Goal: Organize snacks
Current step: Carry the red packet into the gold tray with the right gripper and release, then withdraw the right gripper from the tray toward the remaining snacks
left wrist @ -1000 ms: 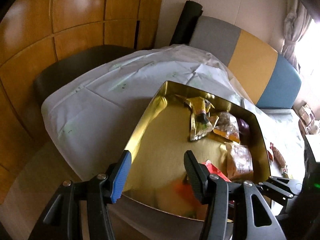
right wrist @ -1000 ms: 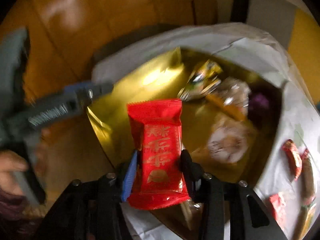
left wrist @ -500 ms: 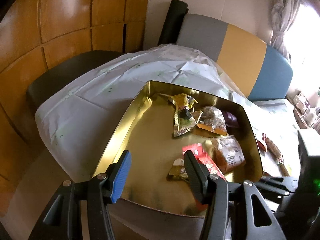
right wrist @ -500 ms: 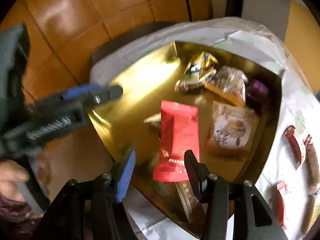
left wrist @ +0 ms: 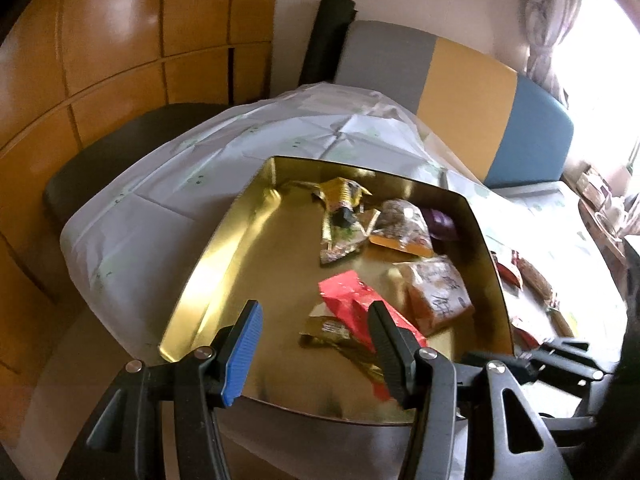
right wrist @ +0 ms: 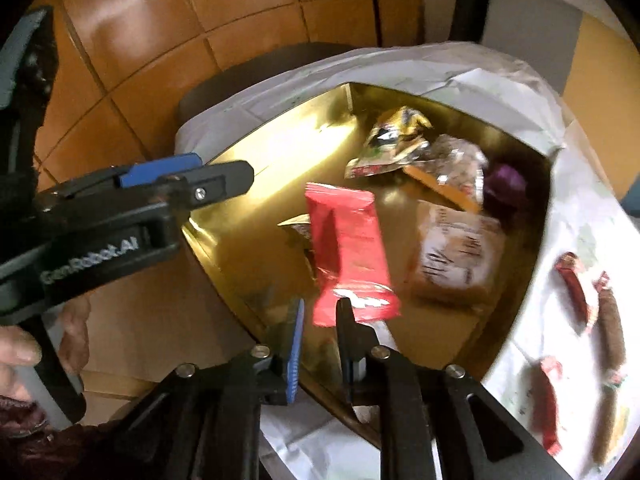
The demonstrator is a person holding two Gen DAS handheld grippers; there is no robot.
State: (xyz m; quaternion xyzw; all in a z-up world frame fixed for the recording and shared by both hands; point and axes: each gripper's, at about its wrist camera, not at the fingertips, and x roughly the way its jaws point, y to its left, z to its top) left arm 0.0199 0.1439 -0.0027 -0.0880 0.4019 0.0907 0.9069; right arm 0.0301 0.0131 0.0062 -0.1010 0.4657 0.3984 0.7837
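Observation:
A gold tray point(left wrist: 224, 248) point(right wrist: 256, 160) sits on the white-covered table. In it lie a red snack packet point(left wrist: 352, 300) point(right wrist: 348, 252), a gold packet point(left wrist: 340, 196) point(right wrist: 392, 132), a clear biscuit packet point(left wrist: 404, 224), a brown biscuit packet point(left wrist: 438, 292) point(right wrist: 456, 256) and a purple sweet point(left wrist: 440, 222) point(right wrist: 506, 182). My left gripper point(left wrist: 316, 340) is open and empty over the tray's near edge. My right gripper point(right wrist: 320, 340) is open with a narrow gap, empty, just behind the red packet.
Several red and brown snacks point(right wrist: 576, 292) point(left wrist: 528, 276) lie on the white cloth point(left wrist: 168, 184) right of the tray. A dark chair point(left wrist: 100, 160) and a wood-panel wall point(left wrist: 120, 40) stand to the left. A grey, yellow and blue bench back point(left wrist: 468, 80) stands behind.
My right gripper opened and let go of the red packet, which dropped into the tray. The right jaws then narrowed and drew back. The left gripper stayed open over the near edge.

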